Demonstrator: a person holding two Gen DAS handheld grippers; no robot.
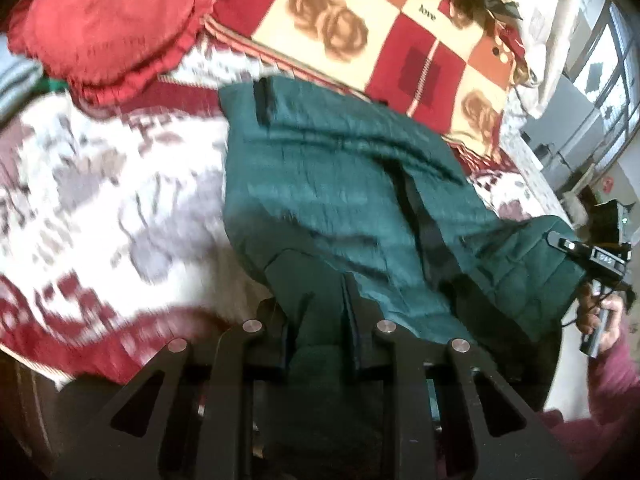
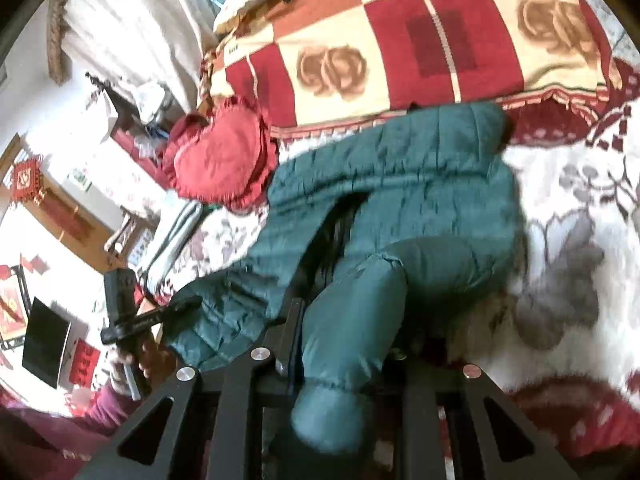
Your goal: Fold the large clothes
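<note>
A dark green quilted jacket (image 1: pixel 340 184) lies spread on the bed, its front opening showing a dark lining. In the left wrist view my left gripper (image 1: pixel 316 312) is shut on a fold of the jacket's near edge, and the fabric bunches up between its fingers. At that view's right edge my right gripper (image 1: pixel 560 242) pinches the jacket's other end. In the right wrist view the jacket (image 2: pixel 400 184) stretches away from me, and my right gripper (image 2: pixel 344 332) is shut on a puffy sleeve (image 2: pixel 352 320) with an elastic cuff. My left gripper (image 2: pixel 192 302) grips the hem at the left.
A red heart-shaped cushion (image 1: pixel 108 28) (image 2: pixel 224 152) lies beside the jacket. A folded chequered blanket with roses (image 1: pixel 360 28) (image 2: pixel 400 40) lies behind it. The bed cover (image 1: pixel 100 184) (image 2: pixel 580 220) is white and red. A person's hand (image 1: pixel 600 312) in a maroon sleeve holds the right gripper.
</note>
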